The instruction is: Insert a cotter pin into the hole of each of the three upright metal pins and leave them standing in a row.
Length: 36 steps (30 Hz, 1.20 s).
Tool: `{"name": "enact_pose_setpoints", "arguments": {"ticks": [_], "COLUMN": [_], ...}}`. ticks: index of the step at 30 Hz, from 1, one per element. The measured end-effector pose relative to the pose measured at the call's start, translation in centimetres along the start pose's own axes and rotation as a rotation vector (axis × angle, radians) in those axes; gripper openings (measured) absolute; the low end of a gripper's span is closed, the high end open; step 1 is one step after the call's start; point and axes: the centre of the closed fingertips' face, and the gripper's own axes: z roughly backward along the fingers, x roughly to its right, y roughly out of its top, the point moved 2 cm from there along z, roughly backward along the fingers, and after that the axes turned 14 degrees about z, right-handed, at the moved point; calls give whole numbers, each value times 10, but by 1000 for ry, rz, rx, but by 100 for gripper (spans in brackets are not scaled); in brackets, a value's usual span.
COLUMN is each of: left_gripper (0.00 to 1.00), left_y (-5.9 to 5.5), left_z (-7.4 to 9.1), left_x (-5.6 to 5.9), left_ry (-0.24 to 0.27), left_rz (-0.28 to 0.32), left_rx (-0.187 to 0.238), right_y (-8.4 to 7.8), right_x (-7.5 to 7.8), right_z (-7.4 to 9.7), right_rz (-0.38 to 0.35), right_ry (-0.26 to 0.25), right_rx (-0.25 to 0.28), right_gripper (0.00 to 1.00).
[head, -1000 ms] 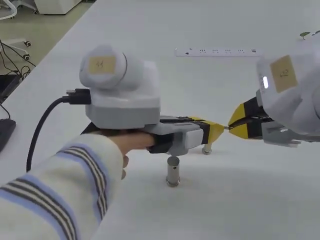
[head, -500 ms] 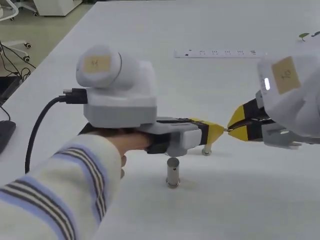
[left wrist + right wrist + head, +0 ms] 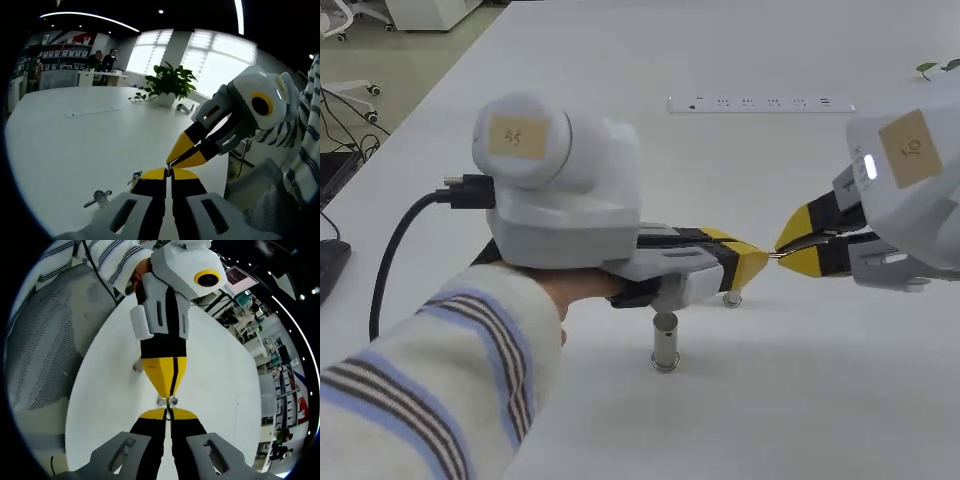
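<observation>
My left gripper [image 3: 757, 262] and right gripper [image 3: 788, 251] meet tip to tip above the table, both with jaws shut. A thin silvery cotter pin [image 3: 774, 256] bridges the small gap between their yellow tips, and each gripper holds one end. The cotter pin [image 3: 170, 401] shows as a small glint in the right gripper view. One upright metal pin [image 3: 665, 340] stands in front of the left gripper. A second metal pin [image 3: 732, 297] stands half hidden under its jaws. In the left gripper view, two metal pins [image 3: 100, 196] [image 3: 134, 177] stand on the table below the left gripper [image 3: 170, 171].
A white power strip [image 3: 760, 103] lies far back on the table. A black cable [image 3: 400, 250] trails from the left gripper off the table's left side. A striped sleeve [image 3: 430, 390] fills the near left. A potted plant [image 3: 167, 82] stands at the table's far end.
The two grippers stay tip to tip on the cotter pin. The right gripper has tilted slightly upward; the metal pins have not moved.
</observation>
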Motion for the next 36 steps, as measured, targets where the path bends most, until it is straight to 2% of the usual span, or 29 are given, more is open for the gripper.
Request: {"name": "enact_pose_setpoints", "arguments": {"ticks": [1, 5, 9, 12, 15, 17, 18, 21, 24, 26, 29, 36], "left_gripper": [0, 0, 0, 0, 0, 0, 0, 0, 0, 0, 0, 0], "left_y": [-2, 0, -2, -2, -2, -2, -1, -1, -2, -3, -4, -7], "left_z": [1, 2, 5, 8, 10, 12, 13, 15, 16, 17, 19, 23], "left_x": [0, -1, -3, -3, -1, -1, 0, 5, 11, 13, 18, 23], "left_ry": [4, -4, 2, -3, -23, -32, -44, -77, -115, -123, -160, -202], "left_rz": [-2, -3, -14, -40, -95, -117, -178, -243, -365, -350, -391, -414], "left_rx": [-10, -5, -16, -20, -23, -24, -22, -27, -31, -32, -37, -46], "right_y": [0, 1, 4, 4, 5, 2, 1, 1, 2, 4, 6, 10], "right_x": [0, 0, 4, 6, 4, 4, 3, -2, -7, -10, -15, -20], "right_z": [0, 2, 6, 9, 12, 14, 15, 15, 16, 17, 18, 17], "right_rz": [-1, -28, -53, -78, -146, -165, -165, -204, -229, -245, -260, -294], "right_ry": [2, 0, -14, -13, 11, 17, 17, 43, 76, 95, 116, 146], "right_rx": [2, 22, 61, 83, 129, 132, 132, 154, 182, 199, 215, 251], "right_gripper": [4, 4, 9, 11, 11, 12, 13, 13, 13, 13, 12, 11]}}
